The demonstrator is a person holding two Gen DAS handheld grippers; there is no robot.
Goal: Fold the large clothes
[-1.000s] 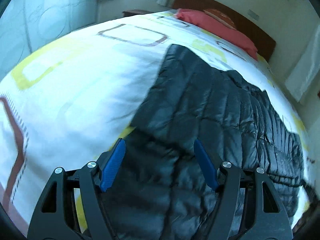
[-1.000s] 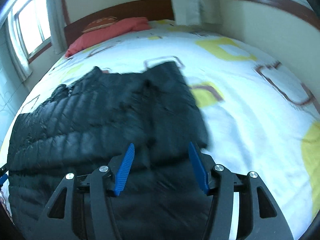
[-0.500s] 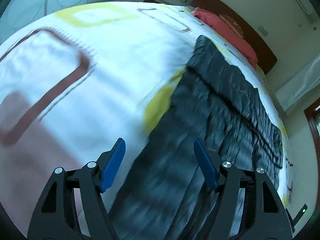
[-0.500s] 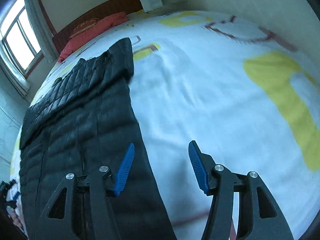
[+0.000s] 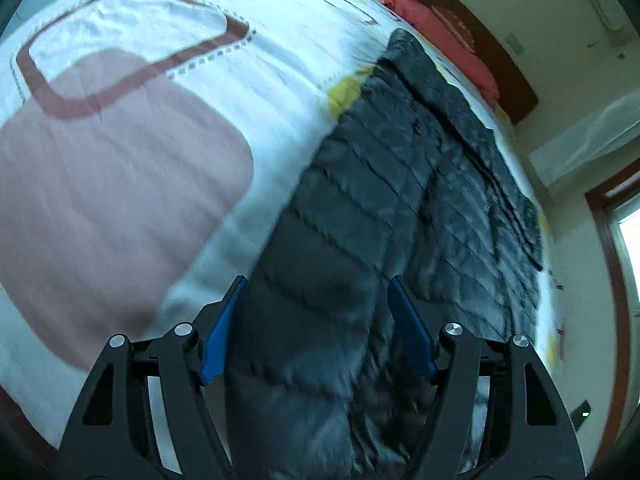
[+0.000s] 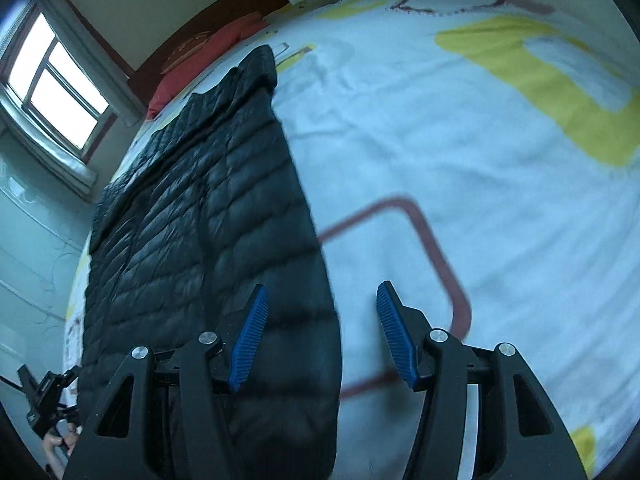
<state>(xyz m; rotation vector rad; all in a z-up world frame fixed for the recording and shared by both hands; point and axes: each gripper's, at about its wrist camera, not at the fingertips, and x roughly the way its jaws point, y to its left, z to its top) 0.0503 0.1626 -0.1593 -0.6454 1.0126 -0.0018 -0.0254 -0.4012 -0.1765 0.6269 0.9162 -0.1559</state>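
Observation:
A black quilted down jacket (image 5: 400,208) lies spread flat and long on the bed. My left gripper (image 5: 316,324) is open, its blue pads wide apart, hovering over the jacket's near end by its left edge. The jacket also shows in the right wrist view (image 6: 208,216). My right gripper (image 6: 322,332) is open over the jacket's near right edge: its left finger is above the black fabric, its right finger above the sheet. Neither gripper holds anything.
The bed (image 6: 460,152) has a white sheet with yellow, brown and pink shapes (image 5: 108,184). A red pillow (image 5: 440,28) lies against the dark wooden headboard (image 5: 500,56). A window (image 6: 60,88) is on the wall. The left gripper shows at the right view's lower left (image 6: 44,400).
Both grippers have pulled back along the jacket to its near end and dropped lower. Each now sits at a near edge of the jacket. Both stay open.

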